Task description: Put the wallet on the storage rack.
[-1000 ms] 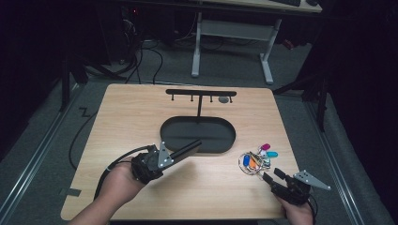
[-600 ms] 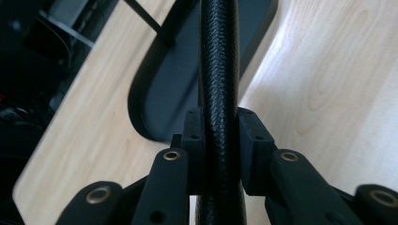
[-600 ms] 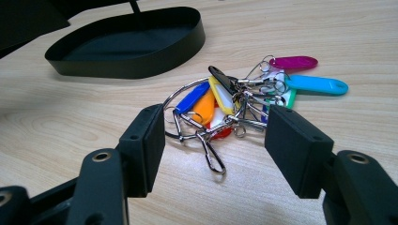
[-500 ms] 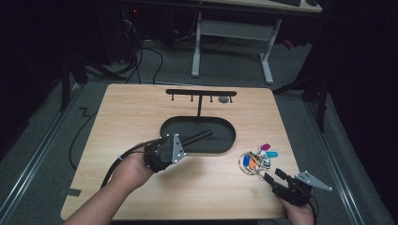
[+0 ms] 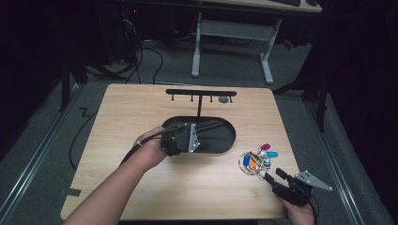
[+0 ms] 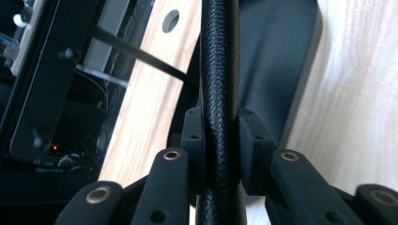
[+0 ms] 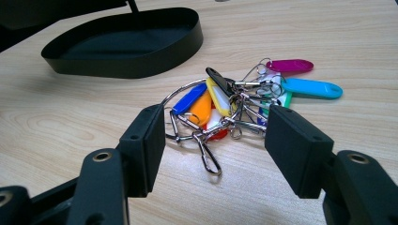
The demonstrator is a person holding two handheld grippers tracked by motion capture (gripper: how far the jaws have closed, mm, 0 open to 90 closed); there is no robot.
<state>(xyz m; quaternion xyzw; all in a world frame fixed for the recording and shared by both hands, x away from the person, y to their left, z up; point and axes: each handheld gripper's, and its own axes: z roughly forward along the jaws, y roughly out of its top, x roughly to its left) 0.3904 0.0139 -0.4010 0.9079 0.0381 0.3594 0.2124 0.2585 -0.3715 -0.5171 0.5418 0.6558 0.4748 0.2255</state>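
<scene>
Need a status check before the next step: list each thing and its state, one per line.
Left hand-held gripper: shut on the black rod.
Right hand-held gripper: open, jaws either side of the key bunch.
Key bunch: lying on the table.
Black oval tray: flat on the table.

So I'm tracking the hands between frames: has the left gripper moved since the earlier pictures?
Yes. The left gripper, shut on a black cable, has moved right, toward the black oval tray, and now sits at its left end.
</scene>
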